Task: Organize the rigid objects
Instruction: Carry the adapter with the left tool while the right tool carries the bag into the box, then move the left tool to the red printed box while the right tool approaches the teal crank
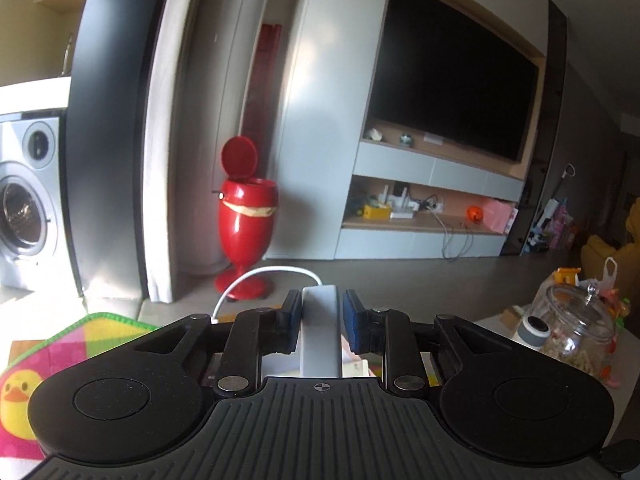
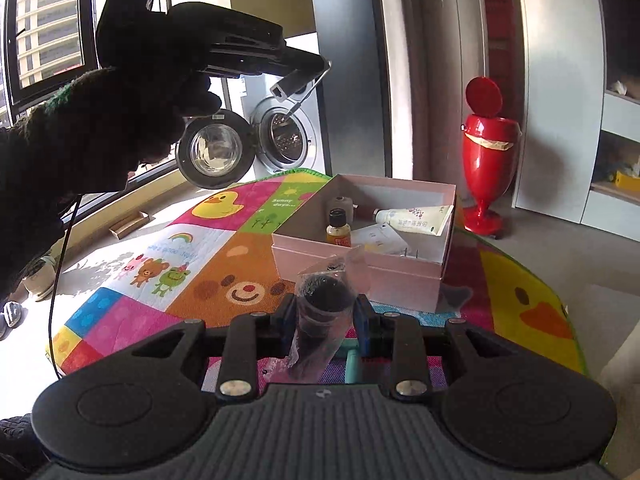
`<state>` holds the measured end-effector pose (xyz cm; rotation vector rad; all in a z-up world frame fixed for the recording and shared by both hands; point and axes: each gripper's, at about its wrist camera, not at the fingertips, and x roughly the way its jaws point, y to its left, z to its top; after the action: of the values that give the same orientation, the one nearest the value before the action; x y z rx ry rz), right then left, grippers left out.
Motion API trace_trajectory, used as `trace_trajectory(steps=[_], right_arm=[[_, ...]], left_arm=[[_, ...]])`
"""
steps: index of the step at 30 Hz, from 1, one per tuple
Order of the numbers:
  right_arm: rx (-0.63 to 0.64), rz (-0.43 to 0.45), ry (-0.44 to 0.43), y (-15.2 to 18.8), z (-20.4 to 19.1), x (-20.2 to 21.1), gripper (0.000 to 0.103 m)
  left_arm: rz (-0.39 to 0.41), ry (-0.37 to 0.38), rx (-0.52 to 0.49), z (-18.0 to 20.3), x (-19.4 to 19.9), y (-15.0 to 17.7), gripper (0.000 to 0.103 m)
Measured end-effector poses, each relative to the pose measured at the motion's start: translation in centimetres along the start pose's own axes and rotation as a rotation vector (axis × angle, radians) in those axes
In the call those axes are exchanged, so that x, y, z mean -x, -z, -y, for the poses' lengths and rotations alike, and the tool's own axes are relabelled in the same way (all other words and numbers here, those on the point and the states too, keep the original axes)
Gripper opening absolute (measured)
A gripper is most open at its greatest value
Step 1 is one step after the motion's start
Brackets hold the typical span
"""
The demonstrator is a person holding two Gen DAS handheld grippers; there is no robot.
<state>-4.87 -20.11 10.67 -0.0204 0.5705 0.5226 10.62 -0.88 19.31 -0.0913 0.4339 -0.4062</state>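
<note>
My left gripper is shut on a flat silver-grey adapter with a white cable looping off to its left. The right wrist view shows that same left gripper raised at the upper left in a dark-gloved hand, above the mat. My right gripper is shut on a dark cylinder wrapped in clear plastic, just in front of an open pink box. Inside the box are a small amber bottle, a white tube, a brown spool and a white plug.
The box rests on a colourful play mat. A red pedestal bin with its lid up stands behind it. A washing machine has its door open at the back left. A glass jar and bags sit at the right.
</note>
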Motion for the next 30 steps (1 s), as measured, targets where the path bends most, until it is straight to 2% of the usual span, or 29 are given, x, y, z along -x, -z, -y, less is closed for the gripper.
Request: trace_trajectory(steps=[4, 10, 13, 16, 19, 21, 23, 24, 26, 28, 30], right_arm=[[-0.025, -0.007, 0.032, 1.0, 1.4, 0.0, 0.029], [-0.082, 0.015, 0.038, -0.2, 2.7, 0.0, 0.029], [-0.08, 0.07, 0.045, -3.0, 2.6, -0.2, 0.029], [-0.083, 0.127, 0.027, -7.4, 2.4, -1.3, 0.029], [-0.083, 0.187, 0.009, -12.8, 2.1, -3.2, 0.029], [-0.067, 0.207, 0.046, -15.8, 1.8, -5.4, 0.031], [-0.051, 0.167, 0.122, -17.5, 1.9, -8.0, 0.045], [-0.049, 0.147, 0.221, -17.7, 2.0, -9.6, 0.056], [0.004, 0.122, 0.361, -16.4, 1.9, -11.3, 0.056], [0.033, 0.089, 0.379, -14.1, 1.9, -11.8, 0.057], [0.019, 0.033, 0.318, -10.9, 2.1, -11.5, 0.059]], left_arm=[[-0.025, -0.01, 0.039, -0.7, -0.5, 2.1, 0.025], [-0.093, -0.104, 0.043, -2.7, 4.5, 10.1, 0.025], [-0.159, -0.121, 0.076, -4.0, 6.5, 14.4, 0.025], [-0.223, -0.129, 0.134, -5.3, 7.9, 18.0, 0.025], [-0.23, -0.118, 0.172, -6.3, 8.5, 19.2, 0.025], [-0.212, -0.124, 0.183, -6.8, 9.1, 19.1, 0.025], [-0.192, -0.14, 0.186, -6.8, 9.5, 19.1, 0.025], [-0.185, -0.15, 0.189, -6.9, 9.7, 19.0, 0.025], [-0.182, -0.164, 0.201, -7.6, 10.2, 19.2, 0.025], [-0.189, -0.171, 0.221, -8.5, 10.0, 19.6, 0.025], [-0.207, -0.176, 0.243, -9.5, 9.4, 19.8, 0.025]])
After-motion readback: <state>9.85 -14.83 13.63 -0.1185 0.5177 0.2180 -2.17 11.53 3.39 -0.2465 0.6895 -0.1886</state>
